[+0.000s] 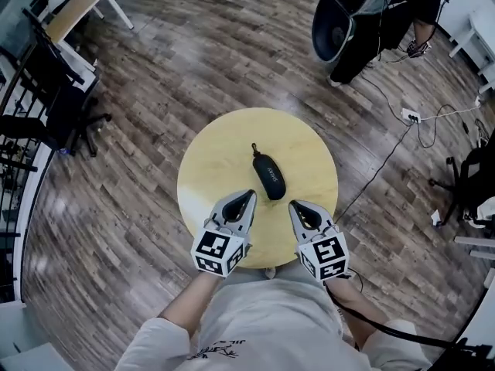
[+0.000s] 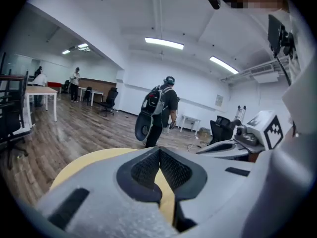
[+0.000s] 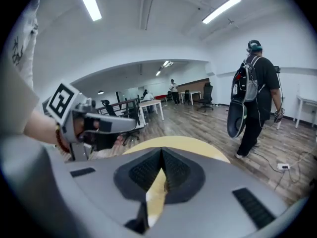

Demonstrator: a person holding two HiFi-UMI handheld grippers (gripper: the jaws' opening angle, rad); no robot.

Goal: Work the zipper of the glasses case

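Note:
A black glasses case (image 1: pixel 269 175) lies near the middle of the round yellow table (image 1: pixel 209 168), its zipper pull pointing to the far side. My left gripper (image 1: pixel 248 196) hovers at the near edge, left of the case, jaws shut and empty. My right gripper (image 1: pixel 295 206) sits just right of it, jaws also shut and empty. In the left gripper view the left gripper (image 2: pixel 159 151) has its pads meeting over the tabletop (image 2: pixel 89 163). The right gripper view shows the same for the right gripper (image 3: pixel 161 152). The case is not visible in either gripper view.
A person (image 1: pixel 387 14) with a backpack and a large dark bag stands at the far right on the wood floor. A cable and power strip (image 1: pixel 410 116) trail right of the table. Office chairs (image 1: pixel 66 107) and desks stand at the left.

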